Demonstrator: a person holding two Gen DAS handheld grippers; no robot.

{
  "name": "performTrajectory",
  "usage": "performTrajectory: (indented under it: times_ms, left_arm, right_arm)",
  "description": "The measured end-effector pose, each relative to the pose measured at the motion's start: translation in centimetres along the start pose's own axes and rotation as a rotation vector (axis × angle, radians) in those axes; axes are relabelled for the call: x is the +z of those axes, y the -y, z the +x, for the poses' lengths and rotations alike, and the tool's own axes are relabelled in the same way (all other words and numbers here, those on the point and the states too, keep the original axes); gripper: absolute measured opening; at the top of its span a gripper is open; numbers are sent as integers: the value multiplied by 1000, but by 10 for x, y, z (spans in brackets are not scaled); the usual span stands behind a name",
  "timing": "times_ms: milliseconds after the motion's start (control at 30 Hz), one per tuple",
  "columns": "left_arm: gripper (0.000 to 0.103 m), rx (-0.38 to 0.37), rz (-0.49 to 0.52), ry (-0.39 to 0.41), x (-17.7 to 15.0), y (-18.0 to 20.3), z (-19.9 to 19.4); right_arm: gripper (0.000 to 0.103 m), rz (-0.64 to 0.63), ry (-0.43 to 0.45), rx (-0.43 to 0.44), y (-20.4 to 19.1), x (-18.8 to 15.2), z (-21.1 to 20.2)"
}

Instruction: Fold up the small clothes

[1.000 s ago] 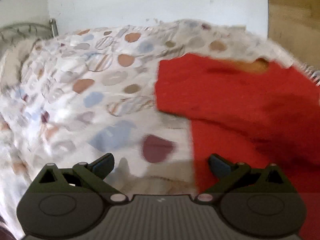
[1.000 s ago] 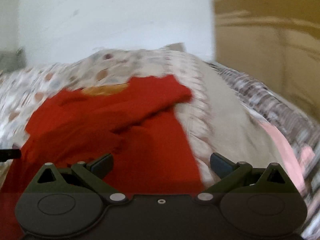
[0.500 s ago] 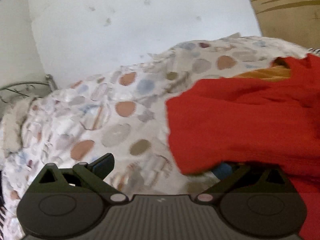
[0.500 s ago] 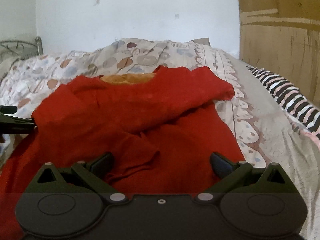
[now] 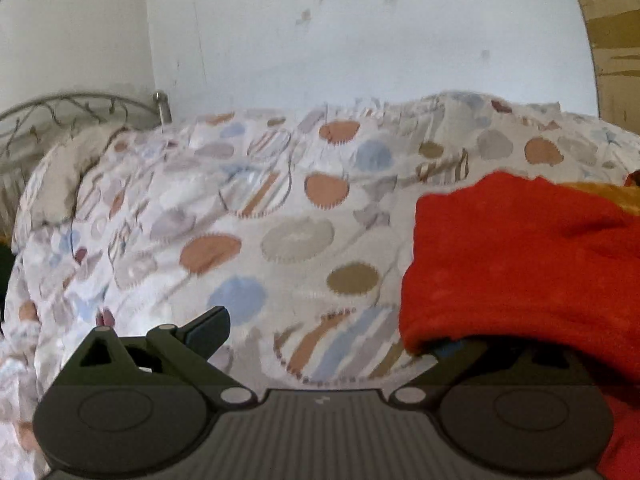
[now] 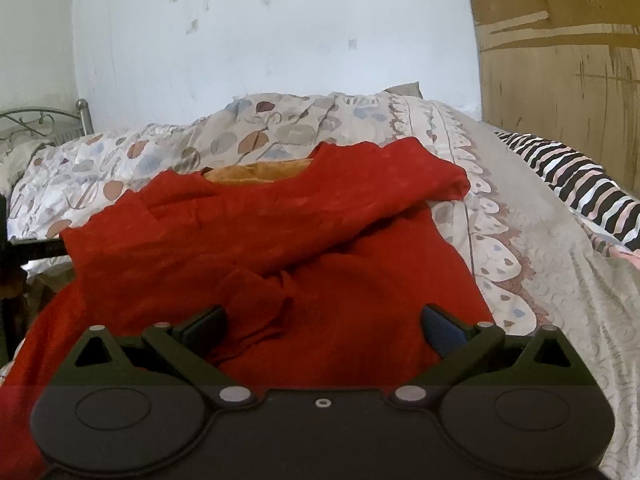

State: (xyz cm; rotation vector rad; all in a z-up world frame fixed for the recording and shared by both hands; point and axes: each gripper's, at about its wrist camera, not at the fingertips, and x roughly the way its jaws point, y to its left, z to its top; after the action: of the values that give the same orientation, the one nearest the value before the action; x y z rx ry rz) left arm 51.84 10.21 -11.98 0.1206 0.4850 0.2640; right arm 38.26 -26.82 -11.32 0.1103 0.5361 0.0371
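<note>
A red top (image 6: 280, 248) with an orange inner neck lies on the patterned bedspread (image 6: 168, 152), both sleeves folded across its body. In the left wrist view its left edge (image 5: 516, 264) drapes over my right finger. My left gripper (image 5: 324, 340) is open at that edge, low over the bedspread (image 5: 280, 236). My right gripper (image 6: 322, 326) is open and empty, low over the lower middle of the top, a small red fold between its fingers.
A metal bed frame (image 5: 80, 108) and a pillow (image 5: 68, 172) are at the far left. A striped black-and-white cloth (image 6: 572, 184) lies at the right. A white wall is behind, a wooden panel (image 6: 560, 60) at the right.
Both grippers have dropped and levelled out. The left one has moved in at the top's left edge, whose cloth now covers its right finger. The right one has closed in on the top's lower middle.
</note>
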Motion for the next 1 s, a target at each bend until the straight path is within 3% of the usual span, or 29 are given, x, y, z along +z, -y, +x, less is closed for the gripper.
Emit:
performTrajectory:
  times_ms: [267, 367, 500, 633, 733, 900, 1000]
  left_arm:
    - [102, -42, 18, -98, -2, -7, -17]
    - [103, -35, 9, -99, -9, -17, -40]
    - [103, -83, -42, -123, -16, -39, -72]
    - [103, -162, -77, -130, -26, -51, -110]
    - [103, -266, -81, -139, -36, -52, -139]
    - [103, -458, -116, -184, -62, -48, -173]
    - [103, -535, -153, -245, -77, -46, -180]
  right_arm:
    - [103, 1, 1, 1, 0, 0, 0]
    - [103, 1, 3, 0, 0, -1, -1]
    - [103, 8, 13, 2, 1, -1, -3]
    - [103, 35, 24, 9, 4, -2, -16]
    - [103, 49, 26, 13, 10, -10, -39]
    - [103, -36, 10, -61, 15, -34, -84]
    - [103, -3, -20, -111, 25, -47, -106]
